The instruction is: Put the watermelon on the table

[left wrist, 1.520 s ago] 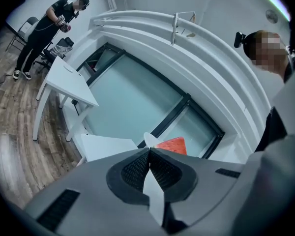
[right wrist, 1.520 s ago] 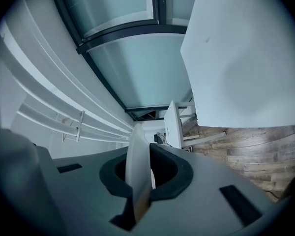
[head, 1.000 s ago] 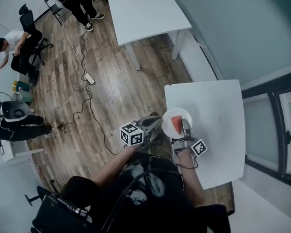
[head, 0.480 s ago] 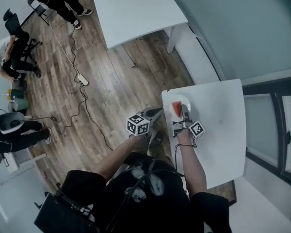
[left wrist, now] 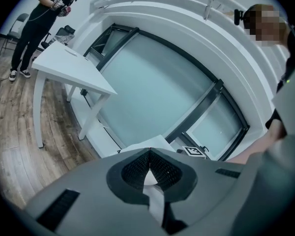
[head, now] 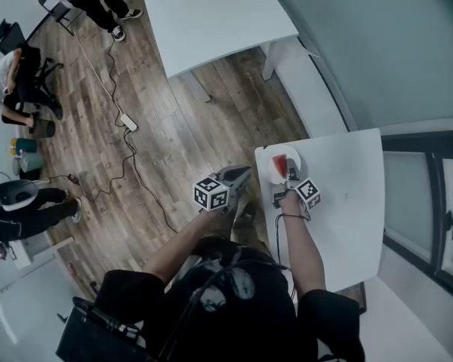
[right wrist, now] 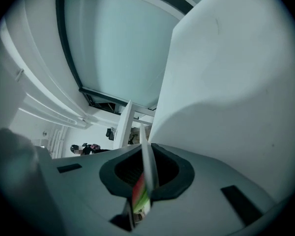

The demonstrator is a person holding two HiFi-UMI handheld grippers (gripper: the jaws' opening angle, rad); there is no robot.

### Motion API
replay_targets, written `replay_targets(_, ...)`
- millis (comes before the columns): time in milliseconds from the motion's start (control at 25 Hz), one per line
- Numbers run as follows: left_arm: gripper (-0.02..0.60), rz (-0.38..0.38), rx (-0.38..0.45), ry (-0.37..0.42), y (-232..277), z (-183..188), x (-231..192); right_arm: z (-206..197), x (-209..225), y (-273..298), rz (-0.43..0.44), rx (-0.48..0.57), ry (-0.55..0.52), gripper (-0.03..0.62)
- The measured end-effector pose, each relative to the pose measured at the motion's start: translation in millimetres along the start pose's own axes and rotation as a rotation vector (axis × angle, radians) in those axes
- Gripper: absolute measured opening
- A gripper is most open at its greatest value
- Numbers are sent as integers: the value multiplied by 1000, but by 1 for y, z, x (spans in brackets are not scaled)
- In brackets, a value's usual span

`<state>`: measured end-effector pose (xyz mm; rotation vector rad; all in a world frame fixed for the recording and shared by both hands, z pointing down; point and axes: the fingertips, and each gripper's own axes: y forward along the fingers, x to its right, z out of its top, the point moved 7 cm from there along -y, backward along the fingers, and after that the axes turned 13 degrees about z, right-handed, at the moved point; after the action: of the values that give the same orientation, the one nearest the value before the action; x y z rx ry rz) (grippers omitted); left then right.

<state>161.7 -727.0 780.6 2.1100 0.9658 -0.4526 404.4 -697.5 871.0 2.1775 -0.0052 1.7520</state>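
Watermelon wedge [head: 278,162], red, rides a round white plate [head: 268,174] at the white table's [head: 347,202] corner edge. My right claw [head: 290,176] clamps the plate's rim; my left claw [head: 244,173] is clenched empty beside it.

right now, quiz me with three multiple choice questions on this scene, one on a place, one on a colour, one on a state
1. Where is the plate with the watermelon?
A. over the small table's corner
B. on the wooden floor
C. on the far long table

2. What colour is the plate?
A. blue
B. white
C. black

3. What is the right gripper doing?
A. wide open, empty
B. shut on a cable
C. shut on the plate's rim

Answers: 1 A, the head view shows it above that corner. 2 B, white shows around the red slice. 3 C, the right gripper view shows the thin rim between its jaws.
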Motion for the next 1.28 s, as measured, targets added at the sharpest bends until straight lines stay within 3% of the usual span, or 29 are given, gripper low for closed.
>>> replay_targets(200, 5, -39, -18, -6, 3, 1, 4, 7, -1, 4, -88, -59, -153, 34)
replay_targets(680, 5, -81, -27, -3, 3, -3, 28, 19, -15, 11, -380, -332, -969, 173)
replay_targets(760, 5, -86, -25, 2, 0, -4, 32, 16, -22, 7, -373, -369, -1083, 173)
replay_targets(880, 5, -87, -10, 7, -5, -4, 38, 10, -41, -3, -320, -373, -1170, 172)
replay_targets(1040, 5, -71, 23, 57, -12, -1, 55, -2, -83, -34, -123, -326, -1153, 172)
replay_targets(1160, 5, 1, 50, 124, -25, 1, 67, -10, -117, -71, -53, -270, -1152, 170)
replay_targets(1200, 5, 22, 65, 138, -31, 1, 72, -11, -127, -85, -51, -249, -1164, 154)
replay_targets(1280, 5, 41, 102, 158, -41, 1, 84, -14, -147, -112, -55, -204, -1202, 57)
